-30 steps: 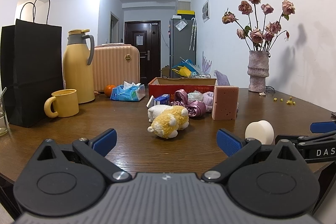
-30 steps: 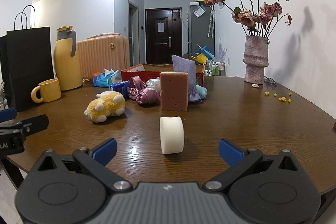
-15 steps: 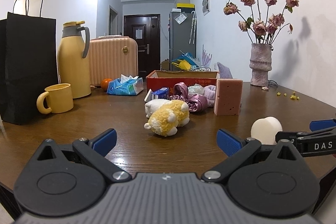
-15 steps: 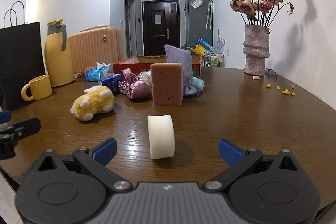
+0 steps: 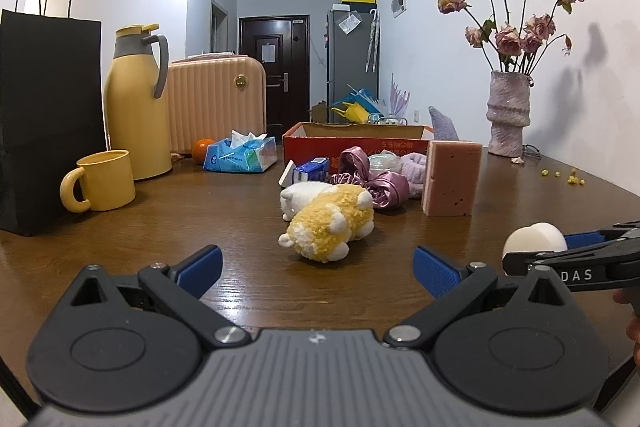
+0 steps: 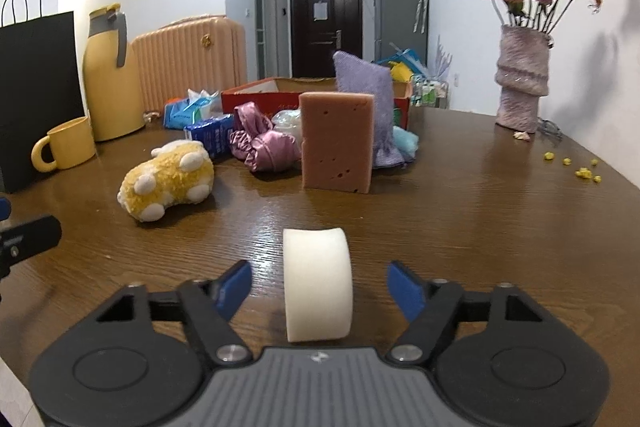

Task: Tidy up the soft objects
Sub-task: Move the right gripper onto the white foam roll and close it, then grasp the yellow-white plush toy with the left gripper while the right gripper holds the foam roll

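Right gripper (image 6: pixel 318 287): fingers half closed, just narrowing around white foam puff (image 6: pixel 318 285), not yet pressed.
Puff: upright near bench (image 6: pixel 480 227) front edge.
Left gripper (image 5: pixel 316 267): wide, empty.
Advice: flat faces squeezed gently.

One plush toy (image 6: pixel 166 179), two sponges (pink (image 6: pixel 337 142), white (image 6: pixel 317 285)), one mug (image 5: pixel 100 181), one vase (image 5: pixel 508 115).

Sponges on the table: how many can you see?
2. The white round sponge stands on edge between the right gripper's open jaws; the pink block sponge stands upright beyond it. The pile behind may hide more.
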`<state>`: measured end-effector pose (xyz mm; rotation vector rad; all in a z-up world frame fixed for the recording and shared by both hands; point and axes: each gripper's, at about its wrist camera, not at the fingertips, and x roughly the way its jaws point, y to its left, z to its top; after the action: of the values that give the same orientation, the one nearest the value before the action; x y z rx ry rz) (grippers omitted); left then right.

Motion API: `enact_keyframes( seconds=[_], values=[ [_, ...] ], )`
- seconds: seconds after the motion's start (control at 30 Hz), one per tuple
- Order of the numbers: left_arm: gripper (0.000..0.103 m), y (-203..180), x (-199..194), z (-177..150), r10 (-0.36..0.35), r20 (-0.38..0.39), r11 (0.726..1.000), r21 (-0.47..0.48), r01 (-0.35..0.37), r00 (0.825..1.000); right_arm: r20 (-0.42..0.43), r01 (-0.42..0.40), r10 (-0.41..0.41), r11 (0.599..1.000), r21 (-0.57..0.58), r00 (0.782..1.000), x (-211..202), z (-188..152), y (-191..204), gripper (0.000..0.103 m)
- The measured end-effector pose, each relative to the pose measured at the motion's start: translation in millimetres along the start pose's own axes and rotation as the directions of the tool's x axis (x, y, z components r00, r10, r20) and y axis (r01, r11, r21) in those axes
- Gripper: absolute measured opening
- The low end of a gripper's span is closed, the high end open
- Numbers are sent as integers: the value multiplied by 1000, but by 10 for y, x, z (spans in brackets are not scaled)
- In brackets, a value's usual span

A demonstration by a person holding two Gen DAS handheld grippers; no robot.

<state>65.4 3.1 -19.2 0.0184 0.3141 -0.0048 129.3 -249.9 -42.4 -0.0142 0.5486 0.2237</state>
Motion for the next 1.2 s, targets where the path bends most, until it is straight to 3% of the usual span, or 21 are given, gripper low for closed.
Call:
enact_keyframes(
  seconds=[0.07, 0.13, 0.17, 1.2],
  values=[
    [103, 4, 54, 8, 1, -5, 1000, -1, -1, 1000, -20, -15, 15, 1000, -5, 1000, 68, 28, -2, 53],
    [103, 4, 111, 12, 0, -13, 1000, -3, -1, 1000, -37, -26, 26, 1000, -5, 999, 127, 39, -5, 30],
    [103, 1, 137, 15, -1, -17, 1000, -3, 1, 1000, -45, -29, 29, 1000, -2, 999, 160, 50, -11, 29],
    [103, -31, 1012, 462, -6, -116, 1000, 2, 7, 993, 54, 43, -45, 998, 44, 998, 544, 706, -629, 29]
  ],
)
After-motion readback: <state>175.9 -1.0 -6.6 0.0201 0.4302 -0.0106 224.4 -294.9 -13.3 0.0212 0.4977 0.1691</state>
